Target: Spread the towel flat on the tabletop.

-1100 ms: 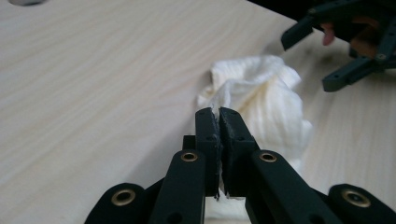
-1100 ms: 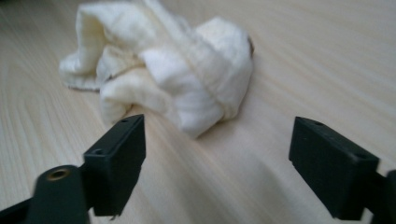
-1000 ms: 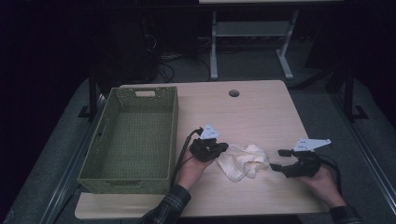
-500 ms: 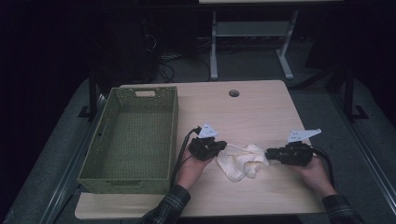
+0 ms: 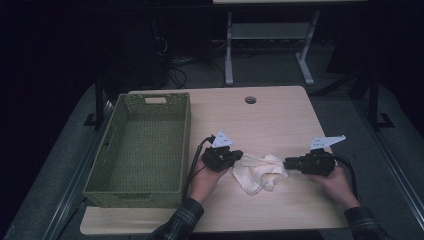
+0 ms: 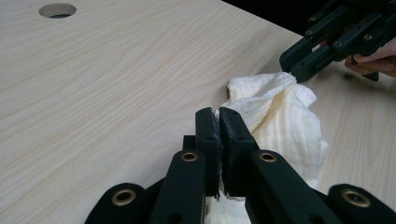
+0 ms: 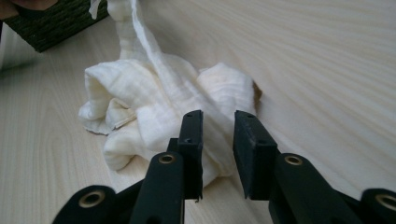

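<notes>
A crumpled cream cloth (image 5: 257, 172) lies on the wooden table (image 5: 270, 120) between my two grippers. My left gripper (image 5: 239, 156) is at its left edge; in the left gripper view the jaws (image 6: 218, 112) are shut on a thin fold of the cloth (image 6: 280, 112). My right gripper (image 5: 286, 162) points left at the cloth's right edge. In the right gripper view its jaws (image 7: 218, 116) stand a little apart, having just been opening. The cloth (image 7: 140, 88) lies right at the tips and the pads do not press on it. A strip of cloth rises toward the left gripper.
A green woven basket (image 5: 186, 140) stands empty on the left side of the table, close to my left hand. A round cable hole (image 5: 250, 100) sits near the table's far edge. Dark floor and a desk frame (image 5: 230, 45) lie beyond.
My right gripper has moved left, up to the cloth's right edge. My left gripper and the cloth have kept still.
</notes>
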{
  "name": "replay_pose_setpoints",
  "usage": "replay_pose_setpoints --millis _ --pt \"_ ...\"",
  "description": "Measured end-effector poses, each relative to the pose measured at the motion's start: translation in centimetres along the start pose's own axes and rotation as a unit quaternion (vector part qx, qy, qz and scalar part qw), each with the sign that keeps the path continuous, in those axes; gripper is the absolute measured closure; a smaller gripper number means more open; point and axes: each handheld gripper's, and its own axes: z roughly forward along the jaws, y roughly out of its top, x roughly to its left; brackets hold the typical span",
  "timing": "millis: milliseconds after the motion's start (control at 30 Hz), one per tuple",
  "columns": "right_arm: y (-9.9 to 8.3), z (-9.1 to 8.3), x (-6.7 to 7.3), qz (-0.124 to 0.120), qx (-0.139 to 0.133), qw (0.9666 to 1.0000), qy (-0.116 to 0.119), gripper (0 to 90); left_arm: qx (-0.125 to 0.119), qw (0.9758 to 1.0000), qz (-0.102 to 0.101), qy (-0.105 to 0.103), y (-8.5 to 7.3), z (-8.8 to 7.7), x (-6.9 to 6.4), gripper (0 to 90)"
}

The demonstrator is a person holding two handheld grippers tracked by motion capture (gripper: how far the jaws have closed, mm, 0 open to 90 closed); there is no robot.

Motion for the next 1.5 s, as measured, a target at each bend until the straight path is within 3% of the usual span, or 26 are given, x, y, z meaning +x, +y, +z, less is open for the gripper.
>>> replay_pose_setpoints --millis 67,167,533,767,833,967,1033,1133,1333,1400,1500 --pt "-0.1 0.4 0.0 -0.003 0.010 0.9999 0.003 76.1 0.002 1.0000 0.000 -0.001 -0.1 0.1 0.0 86.4" --pt "-0.2 0.6 0.1 -0.013 0.018 0.9997 -0.007 89.5 0.003 1.0000 -0.001 -0.001 -0.1 0.1 0.0 86.4" --pt "0.9 -1.5 0.7 -0.021 -0.027 0.9993 -0.016 90.0 -0.015 0.9999 0.002 -0.004 0.8 -0.7 -0.4 86.4" --pt "2.5 -3.4 1.0 -0.031 -0.078 0.9963 -0.017 90.0 -0.035 0.9993 0.010 -0.006 2.3 -1.3 -0.8 86.5" --pt "2.8 -3.7 1.0 -0.032 -0.082 0.9960 -0.014 90.0 -0.040 0.9991 0.011 -0.007 2.6 -1.4 -0.7 86.5" --pt "2.0 -3.0 0.4 -0.031 -0.056 0.9977 -0.022 87.2 -0.039 0.9992 0.009 -0.001 2.7 -1.4 -0.4 86.6" --pt "1.5 -2.4 0.0 -0.022 -0.047 0.9985 -0.015 77.7 -0.044 0.9990 0.005 0.004 2.7 -1.6 -0.1 86.6" --pt "1.3 -1.6 -0.1 -0.019 -0.034 0.9992 -0.002 71.8 -0.051 0.9987 0.001 0.007 2.9 -2.0 0.1 86.7" --pt "0.8 0.3 0.0 -0.023 0.004 0.9997 0.004 66.8 -0.057 0.9983 0.001 0.010 3.2 -2.1 0.1 86.7" --pt "0.7 0.8 -0.1 -0.019 0.013 0.9997 0.003 69.1 -0.058 0.9983 0.002 0.010 3.3 -2.2 0.1 86.7" --pt "0.6 1.2 -0.3 -0.020 0.015 0.9997 -0.003 85.8 -0.057 0.9983 0.003 0.009 3.2 -2.1 0.1 86.7"
